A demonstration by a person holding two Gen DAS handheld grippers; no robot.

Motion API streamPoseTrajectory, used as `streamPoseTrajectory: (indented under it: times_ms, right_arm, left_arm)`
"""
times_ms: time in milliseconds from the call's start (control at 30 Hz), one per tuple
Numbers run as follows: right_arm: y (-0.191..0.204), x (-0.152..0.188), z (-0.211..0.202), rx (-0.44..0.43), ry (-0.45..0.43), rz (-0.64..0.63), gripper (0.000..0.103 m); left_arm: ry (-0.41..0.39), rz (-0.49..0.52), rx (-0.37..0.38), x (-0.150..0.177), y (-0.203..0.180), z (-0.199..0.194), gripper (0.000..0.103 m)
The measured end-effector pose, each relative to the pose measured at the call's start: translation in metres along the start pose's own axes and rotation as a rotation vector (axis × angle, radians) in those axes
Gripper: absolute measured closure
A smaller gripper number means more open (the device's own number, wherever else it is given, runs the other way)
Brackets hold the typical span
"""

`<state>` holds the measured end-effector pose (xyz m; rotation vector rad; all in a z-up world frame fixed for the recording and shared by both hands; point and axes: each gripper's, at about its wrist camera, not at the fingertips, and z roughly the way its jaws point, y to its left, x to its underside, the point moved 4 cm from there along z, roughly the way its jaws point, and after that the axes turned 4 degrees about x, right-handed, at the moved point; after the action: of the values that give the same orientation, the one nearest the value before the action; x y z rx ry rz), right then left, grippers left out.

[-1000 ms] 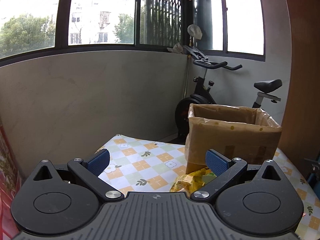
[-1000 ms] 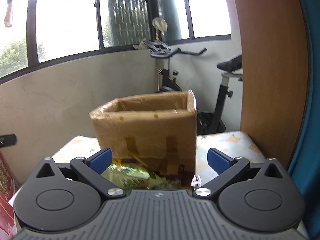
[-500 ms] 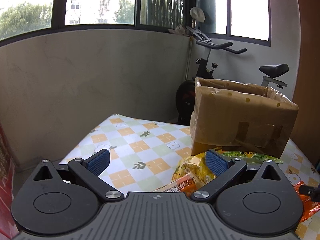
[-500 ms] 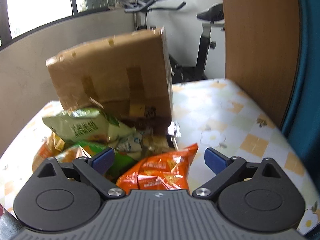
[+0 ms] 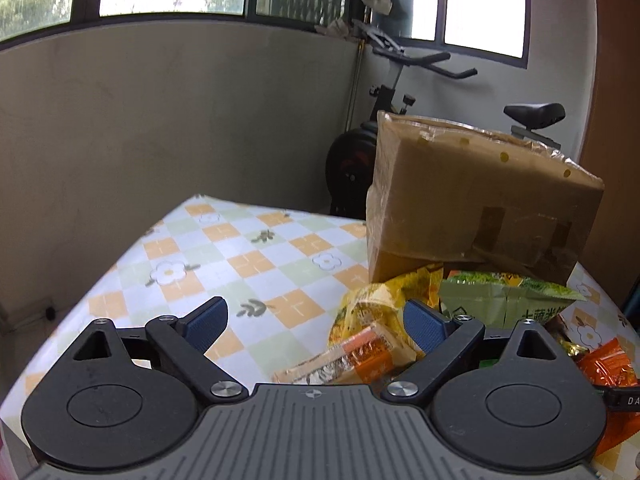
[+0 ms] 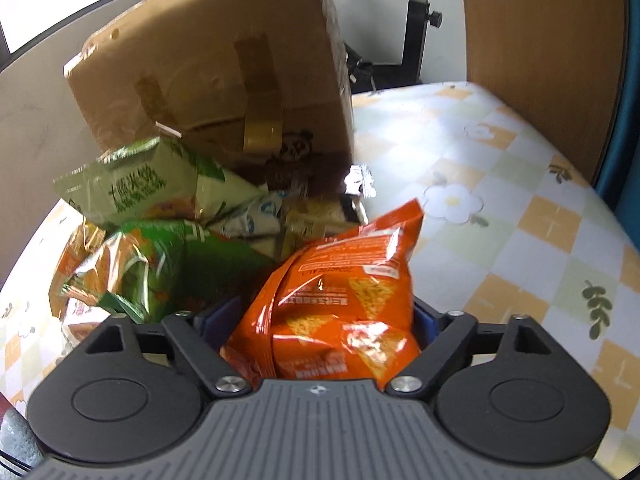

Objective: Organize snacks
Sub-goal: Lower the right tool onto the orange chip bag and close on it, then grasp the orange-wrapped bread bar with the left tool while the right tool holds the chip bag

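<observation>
Snacks lie heaped on the checked worktop [image 5: 256,264] against the near wall of a taped cardboard box [image 5: 472,200], whose interior I cannot see from either wrist view. Seen from my right hand-held gripper [image 6: 326,320], an orange chip bag [image 6: 352,292] fills the gap between the fingers; the jaws have just been closing around it, and both blue pads are almost wholly hidden behind the foil, so I cannot tell whether they press on it yet. Behind it sit a pale green packet [image 6: 136,188], a darker green bag [image 6: 180,264] blurred at its edges, and several small wrappers too jumbled to identify. My left hand-held gripper [image 5: 316,320] has its jaws wide, having just narrowed slightly, with nothing between the pads; a yellow bag [image 5: 372,308] and an orange-and-silver bar wrapper [image 5: 352,360] lie just beyond its right finger, partly cut off by the gripper body. An exercise bike [image 5: 400,92] stands behind the box, its lower half hidden.
</observation>
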<state>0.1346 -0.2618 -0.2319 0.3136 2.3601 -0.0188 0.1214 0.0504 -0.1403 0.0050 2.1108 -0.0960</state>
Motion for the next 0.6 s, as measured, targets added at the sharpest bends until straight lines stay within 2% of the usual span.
streamPoseTrajectory:
  times_ms: [100, 167, 367, 600]
  right_arm:
    - [0.002, -0.005, -0.005, -0.001, -0.018, -0.024, 0.033]
    - [0.001, -0.010, -0.011, -0.004, -0.038, -0.023, 0.035]
    - [-0.004, -0.030, -0.029, 0.002, -0.117, -0.001, 0.036]
    - [-0.006, -0.055, -0.037, 0.013, -0.188, 0.013, 0.036]
  left_arm:
    - [0.029, 0.018, 0.001, 0.002, 0.001, 0.004, 0.009]
    - [0.038, 0.018, 0.005, 0.001, 0.005, 0.006, 0.009]
    - [0.028, -0.011, 0.034, -0.013, 0.013, 0.012, 0.010]
    - [0.007, 0.070, 0.062, -0.027, 0.007, 0.025, 0.012]
